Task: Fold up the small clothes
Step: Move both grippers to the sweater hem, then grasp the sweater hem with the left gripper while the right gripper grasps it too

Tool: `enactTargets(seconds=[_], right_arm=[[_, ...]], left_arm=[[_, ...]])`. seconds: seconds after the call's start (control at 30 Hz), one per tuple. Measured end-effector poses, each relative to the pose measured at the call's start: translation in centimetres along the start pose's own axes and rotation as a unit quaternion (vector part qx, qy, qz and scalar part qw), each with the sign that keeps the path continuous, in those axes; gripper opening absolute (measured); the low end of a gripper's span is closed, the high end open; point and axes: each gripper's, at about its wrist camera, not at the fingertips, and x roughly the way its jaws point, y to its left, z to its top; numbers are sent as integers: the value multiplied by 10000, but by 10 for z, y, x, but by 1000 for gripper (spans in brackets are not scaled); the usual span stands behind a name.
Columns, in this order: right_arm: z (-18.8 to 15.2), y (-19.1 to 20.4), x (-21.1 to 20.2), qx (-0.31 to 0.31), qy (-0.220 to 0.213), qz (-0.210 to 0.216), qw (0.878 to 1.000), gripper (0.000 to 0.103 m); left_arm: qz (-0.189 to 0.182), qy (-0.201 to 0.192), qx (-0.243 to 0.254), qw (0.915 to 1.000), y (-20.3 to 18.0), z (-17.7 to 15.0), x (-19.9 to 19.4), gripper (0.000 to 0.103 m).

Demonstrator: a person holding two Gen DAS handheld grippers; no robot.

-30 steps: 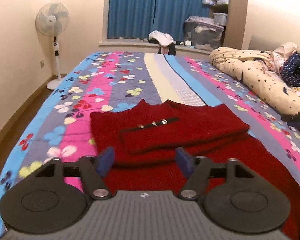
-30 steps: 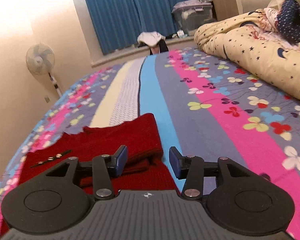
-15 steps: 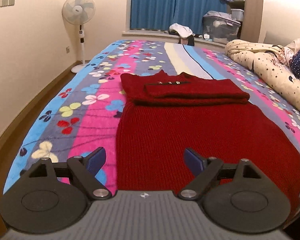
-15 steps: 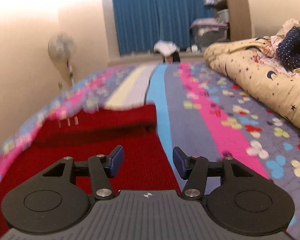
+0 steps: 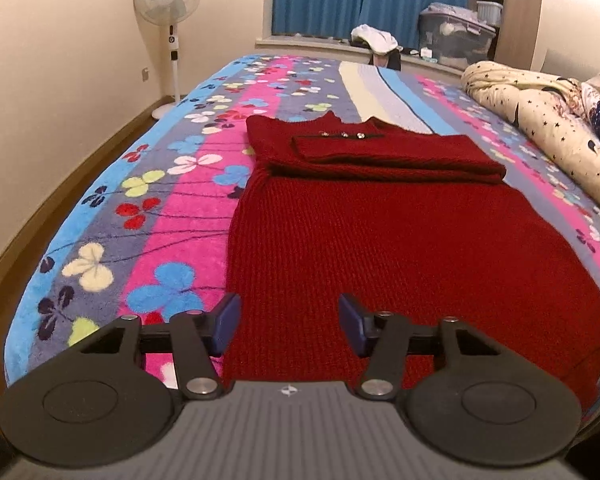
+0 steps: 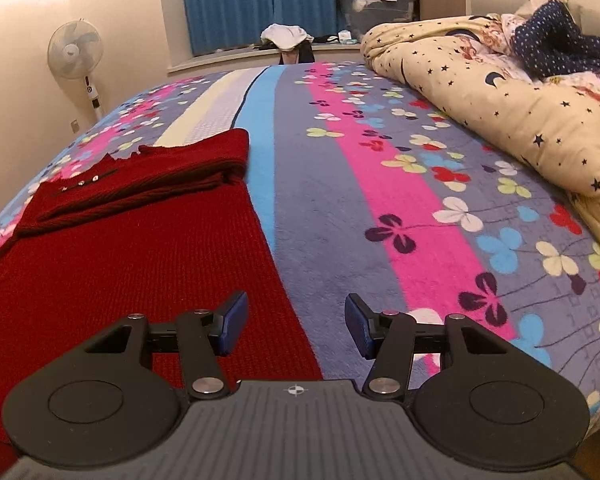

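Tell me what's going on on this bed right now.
A person with a handheld gripper in each hand is partway through folding a red knit sweater laid flat on the flowered blanket. Its sleeves are already folded across the chest. The left gripper sits at the sweater's near left corner, its jaws just closing, and the right gripper at the near right edge. Neither pair of jaws grips the fabric yet.

Ribbed knit red sweater [image 5: 380, 240] on fleecy bedspread [image 5: 160, 200].
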Motion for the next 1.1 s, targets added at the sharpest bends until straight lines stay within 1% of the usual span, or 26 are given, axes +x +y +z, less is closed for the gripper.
enactTargets(seconds=[0.03, 0.1, 0.17, 0.27, 0.37, 0.47, 0.53, 0.6, 0.63, 0.7, 0.77, 0.8, 0.83, 0.87, 0.9, 0.93, 0.97, 1.0, 1.03, 1.1], right_arm=[[0, -4, -1, 50, -10, 19, 10000, 54], [1, -14, -2, 219, 11, -6, 9998, 53], [0, -23, 4, 376, 159, -29, 9992, 54], [-5, -27, 18, 503, 590, 173, 9968, 54], [-13, -22, 32, 398, 1014, 260, 9937, 55], [-20, -17, 48, 208, 1421, 19, 9896, 55], [-24, -14, 58, 238, 1601, 35, 9868, 55], [-27, -10, 63, 206, 1666, 79, 9858, 56], [-28, -8, 65, 143, 1666, 70, 9859, 56], [-29, -5, 67, 104, 1666, 53, 9859, 57], [-29, -4, 67, 124, 1676, 40, 9858, 55], [-28, -4, 67, 117, 1669, 52, 9859, 49], [-27, -3, 65, 117, 1642, 84, 9863, 38], [-26, -2, 63, 120, 1601, 130, 9869, 31], [-25, 0, 61, 105, 1556, 189, 9876, 20], [-24, 2, 60, 55, 1499, 203, 9885, 13], [-22, 3, 58, -9, 1447, 201, 9893, 13], [-20, 3, 56, -3, 1400, 238, 9899, 12], [-18, 1, 53, 86, 1333, 304, 9906, 11], [-11, -6, 40, 326, 1056, 459, 9928, 11]], left_arm=[[24, 24, -6, 10000, 0, 0, 2, 60], [83, 111, -61, 9999, 4, -1, 6, 60], [78, 259, -220, 9994, 9, -2, 10, 60], [-13, 509, -386, 9980, 14, -5, 19, 61], [16, 731, -502, 9961, 17, -7, 28, 61], [113, 1021, -661, 9925, 23, -10, 37, 62], [267, 1263, -706, 9891, 26, -14, 44, 62], [330, 1570, -762, 9841, 29, -21, 52, 62], [311, 1665, -803, 9823, 30, -24, 55, 64], [286, 1638, -750, 9832, 29, -25, 54, 64], [267, 1618, -694, 9840, 29, -25, 54, 64], [265, 1605, -676, 9844, 28, -26, 53, 63], [231, 1587, -644, 9850, 28, -26, 52, 57], [167, 1566, -605, 9857, 26, -25, 51, 42], [35, 1538, -544, 9866, 23, -25, 50, 34], [-37, 1494, -448, 9878, 19, -25, 48, 17], [-14, 1436, -324, 9891, 15, -24, 46, 11], [15, 1347, -153, 9908, 11, -23, 42, 11], [5, 1265, -123, 9919, 10, -22, 40, 11], [-95, 943, -257, 9952, 12, -16, 27, 10]])
